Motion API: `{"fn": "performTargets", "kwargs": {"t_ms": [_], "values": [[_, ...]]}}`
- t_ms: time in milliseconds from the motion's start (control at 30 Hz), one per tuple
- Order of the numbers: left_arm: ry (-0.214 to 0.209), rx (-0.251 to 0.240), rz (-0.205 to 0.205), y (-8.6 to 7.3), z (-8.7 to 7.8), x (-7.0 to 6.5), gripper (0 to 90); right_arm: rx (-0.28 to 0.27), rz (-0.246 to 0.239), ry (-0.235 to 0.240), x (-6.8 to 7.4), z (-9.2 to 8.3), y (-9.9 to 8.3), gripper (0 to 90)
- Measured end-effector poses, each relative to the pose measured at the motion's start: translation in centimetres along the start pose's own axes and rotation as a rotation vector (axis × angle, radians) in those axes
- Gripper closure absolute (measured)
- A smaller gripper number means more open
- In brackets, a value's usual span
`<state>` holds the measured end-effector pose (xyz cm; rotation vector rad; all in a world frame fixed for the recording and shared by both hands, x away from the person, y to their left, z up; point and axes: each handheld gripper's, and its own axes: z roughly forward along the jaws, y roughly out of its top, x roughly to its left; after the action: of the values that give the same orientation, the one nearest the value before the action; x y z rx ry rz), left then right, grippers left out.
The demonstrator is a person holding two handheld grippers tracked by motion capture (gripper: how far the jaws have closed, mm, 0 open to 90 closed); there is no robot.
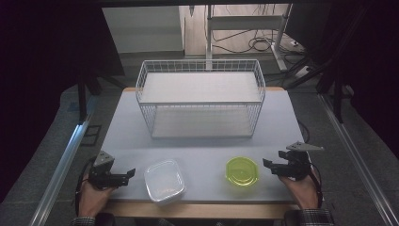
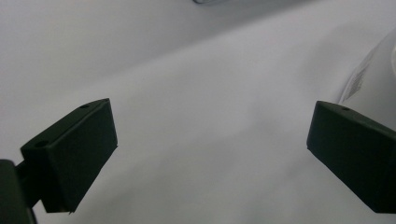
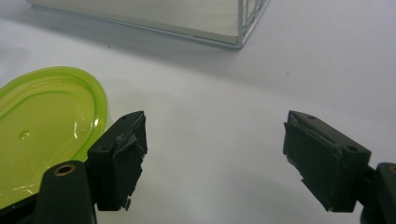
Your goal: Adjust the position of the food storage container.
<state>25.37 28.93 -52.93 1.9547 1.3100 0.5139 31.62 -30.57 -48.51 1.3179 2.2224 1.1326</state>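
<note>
Green lid (image 1: 242,171) lies just left of the right gripper (image 1: 269,164), whose jaws gape empty. Clear tub (image 1: 164,180) sits just right of the left gripper (image 1: 129,173), also wide open, holding nothing.

Wire basket (image 1: 200,99) blocks the far middle of the table (image 1: 122,127); bare strips left and right of it. Near edge: clear container (image 1: 164,181) and green lid (image 1: 242,171) sit well apart, open lane between them up to the basket.
</note>
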Motion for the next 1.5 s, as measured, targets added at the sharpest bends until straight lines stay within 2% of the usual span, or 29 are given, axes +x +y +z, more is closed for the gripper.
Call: {"fn": "performTargets", "kwargs": {"t_ms": [233,500,567,600,633,667,700,733,800,833,867,900,1000,1067,1300,1400,1500], "values": [[0.006,-0.041,-0.012,0.1,-0.3,0.2,5.2,0.014,-0.015,-0.002,0.5,0.4,0.0,24.1],[0.027,-0.042,0.022,0.1,-0.2,-0.1,6.2,0.009,-0.008,-0.006,0.5,0.3,0.0,29.9],[0.03,-0.044,0.029,0.0,-0.2,-0.2,6.5,0.011,-0.01,-0.001,0.5,0.2,0.1,32.5],[0.031,-0.045,0.031,0.0,-0.2,-0.2,6.9,0.01,-0.018,-0.002,0.7,0.1,0.1,38.6],[0.032,-0.046,0.031,0.0,-0.2,-0.2,6.9,0.01,-0.018,-0.002,0.7,0.1,0.1,38.6],[0.036,-0.048,0.033,0.0,-0.2,-0.2,7.1,-0.011,-0.033,0.001,1.1,-0.5,0.5,49.5],[0.039,-0.049,0.035,0.1,-0.2,-0.2,7.1,-0.011,-0.033,0.001,1.1,-0.5,0.5,49.5],[0.045,-0.051,0.04,0.1,-0.2,-0.3,7.1,-0.045,-0.051,0.019,2.0,-1.3,1.1,59.7],[0.045,-0.05,0.042,0.1,-0.2,-0.3,7.1,-0.058,-0.067,0.062,3.2,-1.7,1.7,68.8],[0.045,-0.05,0.04,0.1,-0.2,-0.3,7.1,-0.058,-0.067,0.062,3.2,-1.7,1.7,68.8],[0.048,-0.047,0.042,0.1,-0.1,-0.3,7.1,-0.045,-0.101,0.124,5.1,-1.4,2.1,79.4],[0.05,-0.049,0.043,0.1,-0.1,-0.4,7.1,-0.045,-0.101,0.124,5.1,-1.4,2.1,79.4],[0.05,-0.045,0.056,0.1,0.0,-0.5,7.1,-0.006,-0.19,0.174,7.9,-0.3,2.5,87.5],[0.051,-0.042,0.057,0.1,0.0,-0.6,7.1,0.013,-0.235,0.205,9.8,0.6,2.8,89.9],[0.057,-0.029,0.061,0.1,0.2,-0.6,7.2,0.046,-0.247,0.256,11.8,2.1,3.1,90.0],[0.06,-0.025,0.063,0.1,0.3,-0.7,7.3,0.063,-0.292,0.277,13.1,2.8,3.1,90.0],[0.061,-0.02,0.069,0.1,0.4,-0.8,7.3,0.073,-0.306,0.275,13.5,3.2,3.0,90.0]]}}
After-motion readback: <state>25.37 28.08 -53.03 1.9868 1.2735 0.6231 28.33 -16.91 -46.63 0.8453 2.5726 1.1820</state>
